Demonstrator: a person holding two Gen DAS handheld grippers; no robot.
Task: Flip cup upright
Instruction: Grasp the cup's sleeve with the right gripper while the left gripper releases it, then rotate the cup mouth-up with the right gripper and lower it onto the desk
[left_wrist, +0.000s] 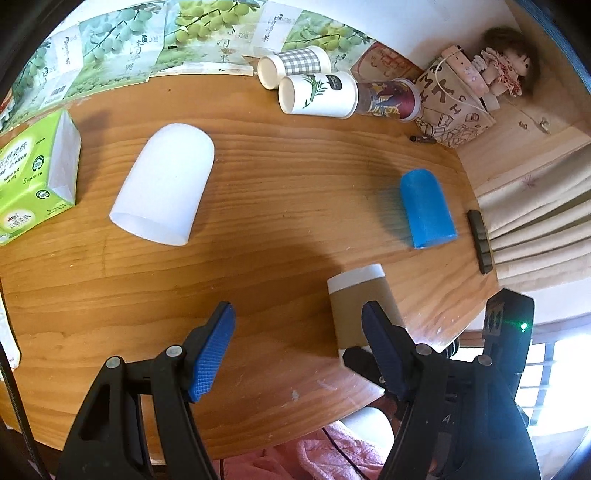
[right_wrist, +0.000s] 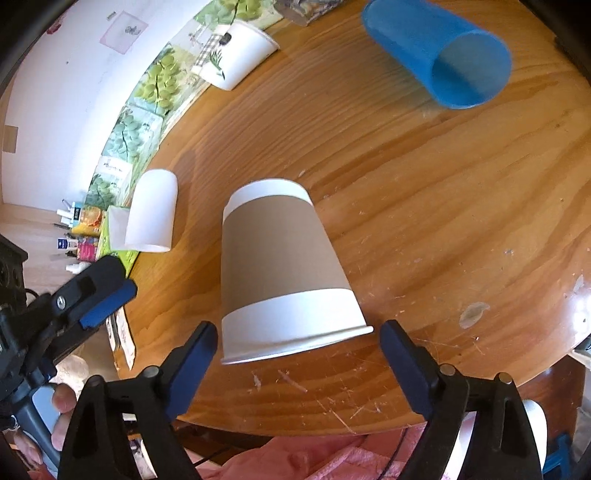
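While the right gripper (right_wrist: 297, 343) hangs wide open with a blue-padded finger on each side of the paper cup's (right_wrist: 280, 269) rim, nothing is actually pinched yet. There's a visible gap on both sides. The cup, white with a brown sleeve, stands mouth-down on the wooden table (right_wrist: 443, 206), near the front edge.

The left gripper (left_wrist: 299, 343) is spread open too, holding nothing, just hovering over bare wood. From its camera that same cup (left_wrist: 360, 306) is half hidden behind its own right-hand finger, and the rim is covered up. The right wrist view is way better for that. It also catches the left gripper (right_wrist: 107, 295) from the side at the left edge, and I can't tell from that angle how wide it's spread.

Further out, a blue plastic cup (left_wrist: 426, 208) lies on its side. The right camera looks straight into its open mouth, the left one only sees its side. A frosted white cup (left_wrist: 164, 184) is tipped over on the left next to a green tissue box (left_wrist: 33, 173), which is cut off at the frame edge.

At the back, a few paper cups (left_wrist: 317, 94) lie stacked on their sides, and a doll (left_wrist: 506, 66) sits in the corner, only seen by the left camera.
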